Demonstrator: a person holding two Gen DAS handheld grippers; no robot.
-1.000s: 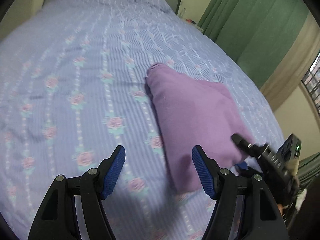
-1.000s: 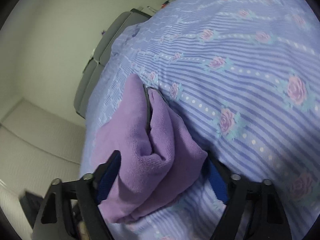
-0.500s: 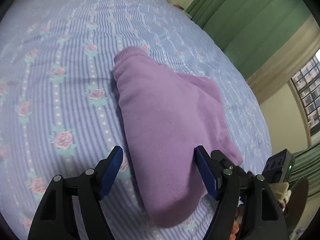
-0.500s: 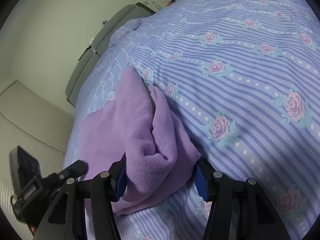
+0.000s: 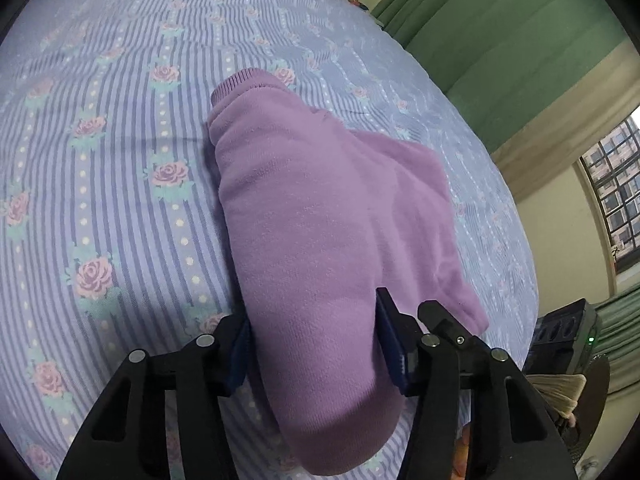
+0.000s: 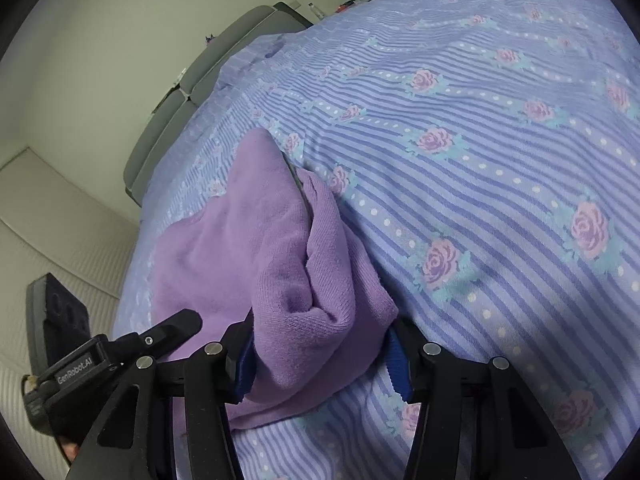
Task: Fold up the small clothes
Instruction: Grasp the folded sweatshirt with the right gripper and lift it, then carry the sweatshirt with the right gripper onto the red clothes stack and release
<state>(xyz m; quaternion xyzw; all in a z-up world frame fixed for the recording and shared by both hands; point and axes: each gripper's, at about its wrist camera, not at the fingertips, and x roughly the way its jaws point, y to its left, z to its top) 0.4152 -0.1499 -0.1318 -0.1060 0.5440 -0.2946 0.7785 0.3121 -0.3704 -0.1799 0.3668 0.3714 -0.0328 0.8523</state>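
The left wrist view takes in the purple garment [image 5: 320,216] lengthwise on the striped, rose-patterned bedspread [image 5: 100,160], its ribbed cuff [image 5: 240,84] pointing toward the head of the bed, with green curtains [image 5: 500,40] and a barred window [image 5: 616,200] beyond the bed's right edge; the right wrist view shows none of that but gives the grey headboard [image 6: 192,92], a pale wall, and the garment's [image 6: 260,240] folded layers bunched from the side. The left gripper [image 5: 316,344] has its blue pads against both sides of the thick folded end near the bed's front edge, jaws closing at a middling width with the cloth filling the gap. The right gripper [image 6: 320,356] grips another bunched end of the same garment in the same way, pads pressed into the fabric and jaws closing. Each view catches part of the other gripper beside the garment: at the right in the left view [image 5: 452,328], at the left in the right view [image 6: 120,348]. Left of the garment the bedspread lies open and flat; toward its right edge only a narrow strip remains before the curtains.
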